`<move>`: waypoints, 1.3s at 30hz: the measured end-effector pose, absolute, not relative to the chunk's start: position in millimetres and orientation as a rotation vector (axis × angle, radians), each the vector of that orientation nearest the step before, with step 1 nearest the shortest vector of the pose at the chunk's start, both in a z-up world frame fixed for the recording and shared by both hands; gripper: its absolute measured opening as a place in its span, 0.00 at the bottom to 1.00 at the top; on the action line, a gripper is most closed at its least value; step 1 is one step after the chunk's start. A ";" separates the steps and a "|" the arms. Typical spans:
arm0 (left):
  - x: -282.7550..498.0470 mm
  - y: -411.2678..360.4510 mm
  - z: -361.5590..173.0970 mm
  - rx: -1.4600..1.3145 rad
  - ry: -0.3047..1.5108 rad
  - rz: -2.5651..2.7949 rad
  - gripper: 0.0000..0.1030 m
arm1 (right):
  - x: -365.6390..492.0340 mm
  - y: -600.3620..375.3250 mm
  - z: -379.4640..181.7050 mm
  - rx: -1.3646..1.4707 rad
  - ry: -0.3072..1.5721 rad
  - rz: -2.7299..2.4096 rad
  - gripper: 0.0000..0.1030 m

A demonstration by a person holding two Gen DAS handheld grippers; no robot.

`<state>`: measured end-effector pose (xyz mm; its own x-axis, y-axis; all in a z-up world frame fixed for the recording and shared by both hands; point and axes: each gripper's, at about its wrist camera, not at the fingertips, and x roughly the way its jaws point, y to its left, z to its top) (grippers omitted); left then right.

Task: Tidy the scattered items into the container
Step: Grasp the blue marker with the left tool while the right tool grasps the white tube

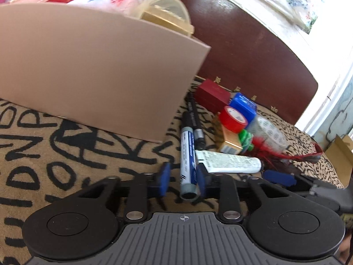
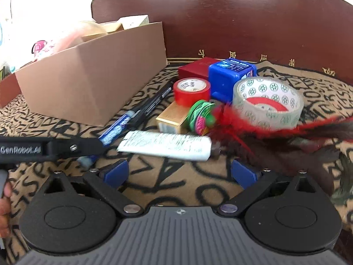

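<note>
left gripper (image 1: 183, 176) is closing its blue pads around the blue-labelled grey marker pen (image 1: 187, 161) lying beside the tan cardboard box (image 1: 94, 66) | right gripper (image 2: 179, 173) is hovering, jaws gaping, nothing between, near the white tube (image 2: 165, 145)

The left gripper (image 1: 183, 177) has its blue pads drawn in around a blue marker (image 1: 188, 163) lying on the lettered cloth (image 1: 66, 154); the right pad seems to touch it. A white tube (image 1: 229, 162) lies just right, and the cardboard box (image 1: 92, 72) stands behind.
</note>
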<state>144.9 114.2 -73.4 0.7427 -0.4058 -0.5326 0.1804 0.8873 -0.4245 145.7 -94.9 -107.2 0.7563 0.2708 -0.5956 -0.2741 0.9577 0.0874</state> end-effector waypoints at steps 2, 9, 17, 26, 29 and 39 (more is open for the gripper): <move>146.1 120.5 -75.0 -0.394 0.669 -0.335 0.11 | 154.1 -95.5 -107.5 -0.017 0.647 0.309 0.97; 127.9 124.2 -71.1 -0.375 0.685 -0.335 0.11 | 142.5 -100.0 -104.9 -0.022 0.627 0.445 0.78; 77.3 138.6 -66.2 -0.356 0.705 -0.336 0.11 | 73.0 -94.6 -98.7 0.001 0.642 0.680 0.69; 78.4 117.0 -56.8 -0.255 0.694 -0.313 0.58 | 74.6 -84.7 -85.2 -0.073 0.602 0.510 0.69; 88.8 111.9 -57.8 -0.234 0.693 -0.305 0.57 | 88.7 -84.2 -87.2 -0.067 0.629 0.508 0.62; 103.4 119.6 -62.7 -0.243 0.703 -0.259 0.11 | 119.1 -60.5 -95.3 -0.083 0.690 0.483 0.45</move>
<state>103.4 119.6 -62.7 0.7333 -0.3142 -0.6029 0.1523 0.9402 -0.3048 119.1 -60.5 -95.3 0.6659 0.4001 -0.6297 -0.4542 0.8870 0.0833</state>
